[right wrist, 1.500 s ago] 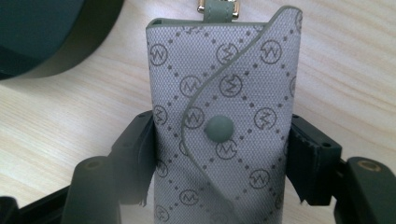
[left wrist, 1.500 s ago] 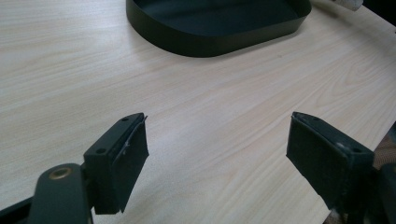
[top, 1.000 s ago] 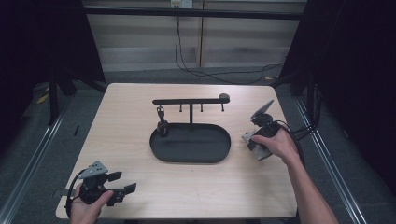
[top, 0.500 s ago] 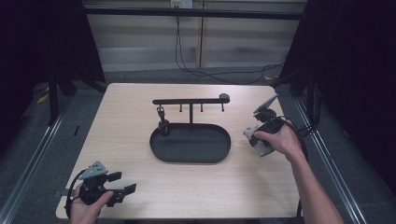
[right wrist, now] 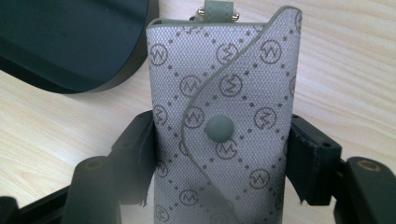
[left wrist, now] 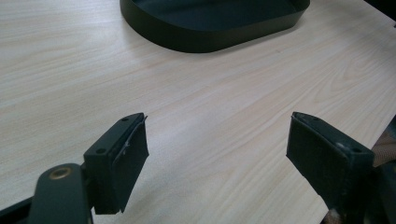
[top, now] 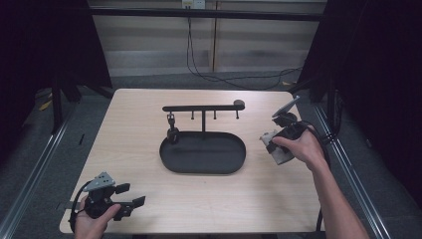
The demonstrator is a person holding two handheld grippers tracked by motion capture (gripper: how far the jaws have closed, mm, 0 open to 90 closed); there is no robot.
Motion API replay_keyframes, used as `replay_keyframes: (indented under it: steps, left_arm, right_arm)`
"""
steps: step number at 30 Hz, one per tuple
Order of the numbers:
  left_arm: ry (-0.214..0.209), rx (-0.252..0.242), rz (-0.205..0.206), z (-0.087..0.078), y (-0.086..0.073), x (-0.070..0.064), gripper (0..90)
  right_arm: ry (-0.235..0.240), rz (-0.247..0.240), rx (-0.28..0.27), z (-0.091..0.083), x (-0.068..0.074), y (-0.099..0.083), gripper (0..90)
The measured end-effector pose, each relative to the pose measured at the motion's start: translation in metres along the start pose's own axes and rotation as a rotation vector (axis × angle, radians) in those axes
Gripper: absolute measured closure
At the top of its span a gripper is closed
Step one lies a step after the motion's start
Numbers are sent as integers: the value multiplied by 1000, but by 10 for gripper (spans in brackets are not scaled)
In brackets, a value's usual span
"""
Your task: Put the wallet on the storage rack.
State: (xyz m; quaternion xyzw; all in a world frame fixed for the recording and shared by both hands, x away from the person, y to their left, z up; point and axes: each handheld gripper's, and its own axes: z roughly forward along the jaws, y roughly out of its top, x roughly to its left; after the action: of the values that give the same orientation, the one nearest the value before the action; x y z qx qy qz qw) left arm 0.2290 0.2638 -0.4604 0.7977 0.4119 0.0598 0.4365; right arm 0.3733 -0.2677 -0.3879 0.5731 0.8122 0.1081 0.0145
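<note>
The left tool rests spread and empty at the near-left of the pale wooden surface, while the right tool pinches a grey monogrammed snap-button pouch beside the black oval tray; gripped only by its edges, the soft pouch may buckle and slip.

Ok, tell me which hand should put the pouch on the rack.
The right. Its gripper is already shut on the grey pouch beside the black tray, close to the rack. The left gripper is open at the table's near corner.

Grey monogrammed snap-flap key pouch
</note>
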Motion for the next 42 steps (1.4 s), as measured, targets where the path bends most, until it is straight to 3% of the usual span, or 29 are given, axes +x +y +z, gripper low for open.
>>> replay_keyframes:
  steps: [5,16,34,42]
  left_arm:
    - [3,0,-1,0,0,1,203]
    - [-1,1,1,0,0,0,203]
    - [1,0,0,1,0,0,203]
    - [-1,1,0,0,0,1,203]
  right_arm:
    - [19,20,2,-4,2,0,337]
    - [18,-5,-13,-17,19,9,337]
    - [210,10,-119,-6,37,20,337]
    - [259,3,-153,7,48,26,337]
